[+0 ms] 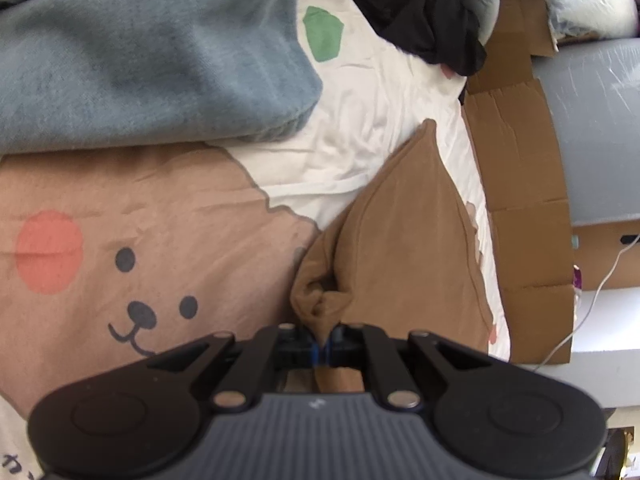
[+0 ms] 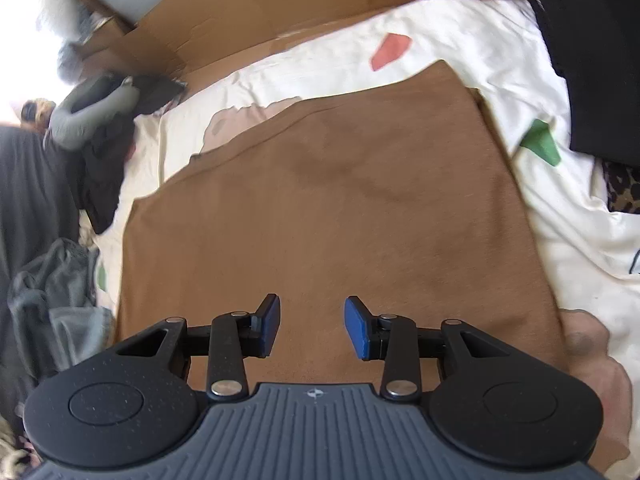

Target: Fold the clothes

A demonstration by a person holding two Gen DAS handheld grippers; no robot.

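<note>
The left gripper is clamped tight on a bunched corner of the brown garment, the cloth puckering into a knot just above the jaws; from that pinch the fabric rises in a soft peaked fold over the bear-print bedsheet. In the right wrist view the right gripper hovers over the same garment with its jaws standing part-way open and nothing between the blue pads; the cloth lies flat beneath them, spread as a broad panel on the white part of the sheet.

The garment looks light, limp and thin, with a matte surface that should grip well against the pads; it will sag and drag, not hold a shape, so a free corner or hem edge is the sensible place for the right gripper to take hold, likely one on the far side from the left pinch; a pinch in mid-panel would only lift a tent of cloth.

Farther off lie a grey-blue blanket, a black heap of clothing and flattened cardboard.

What kind of garment this is I cannot tell; sleeves, collar and its near edge are hidden under the gripper bodies. The right view is blurred, so seams are hard to read; whether the panel is one layer or already doubled is unclear. A dim figure at the left edge is too smeared to make out.
</note>
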